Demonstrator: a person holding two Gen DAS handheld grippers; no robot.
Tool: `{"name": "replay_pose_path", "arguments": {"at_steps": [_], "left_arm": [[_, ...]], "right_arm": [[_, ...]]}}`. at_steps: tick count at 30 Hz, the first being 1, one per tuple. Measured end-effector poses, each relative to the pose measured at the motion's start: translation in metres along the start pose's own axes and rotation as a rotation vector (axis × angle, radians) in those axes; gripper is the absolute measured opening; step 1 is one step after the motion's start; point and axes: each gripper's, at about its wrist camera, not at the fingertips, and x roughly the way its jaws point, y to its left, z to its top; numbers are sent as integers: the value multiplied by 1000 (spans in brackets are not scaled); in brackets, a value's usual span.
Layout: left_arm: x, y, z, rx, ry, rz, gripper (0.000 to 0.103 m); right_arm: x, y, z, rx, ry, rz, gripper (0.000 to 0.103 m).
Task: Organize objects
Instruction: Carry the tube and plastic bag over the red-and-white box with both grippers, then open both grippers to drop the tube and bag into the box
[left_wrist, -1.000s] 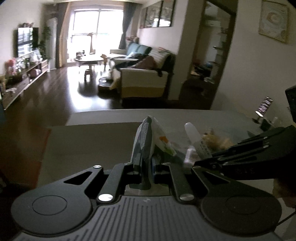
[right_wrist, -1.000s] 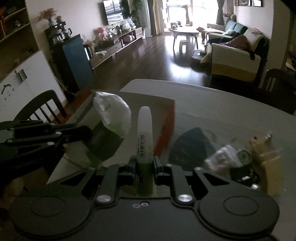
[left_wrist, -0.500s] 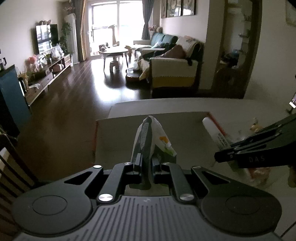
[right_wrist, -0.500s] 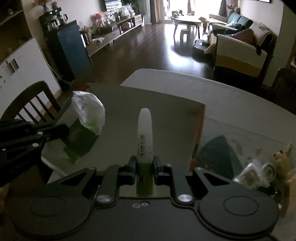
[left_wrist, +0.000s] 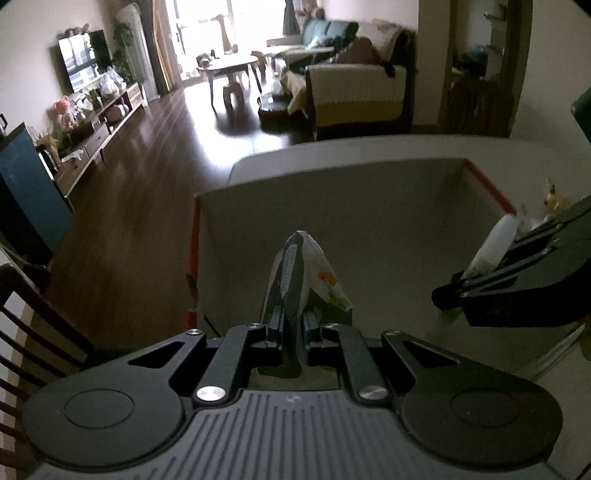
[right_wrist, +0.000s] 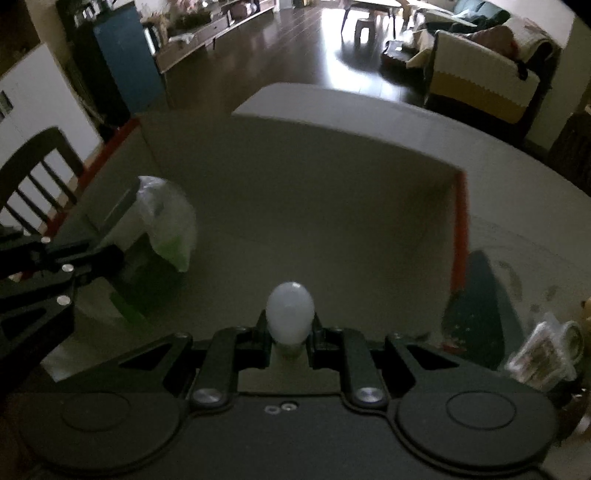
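Both grippers have been carried over the open cardboard box (left_wrist: 369, 206), whose red-edged walls are now seen from above. Inside the left gripper (left_wrist: 293, 325) a crumpled snack packet (left_wrist: 306, 273) is clamped, held just above the box floor. Within the right gripper (right_wrist: 290, 334) a white-capped tube (right_wrist: 290, 314) is clamped, its long axis pointed down into the box; release straight down is judged the next move. No writing can be read.

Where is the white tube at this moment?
The white tube is clamped in the right gripper, held over the open cardboard box, to the right of the snack packet that the left gripper holds.
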Motion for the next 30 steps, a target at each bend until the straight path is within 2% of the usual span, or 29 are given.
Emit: {"name": "replay_pose_path", "arguments": {"at_steps": [13,16,18,20,24,30], "left_arm": [[26,6,-11,-18,99,-5,9],[25,6,-12,-19,100,-10,9],[24,6,-12,-23,97,-12,9],[24,5,-13,-22,94,-9,9],[23,3,-14,-35,92,-4,10],[16,0,-15,-44,83,8,10]], "right_arm": [[30,11,4,2,109,-24,19],[29,11,3,10,131,-10,23],[28,10,2,19,142,-4,32],[24,6,-1,30,143,3,34],[11,3,-8,17,124,21,46],[-23,5,-21,-2,67,64,52]]}}
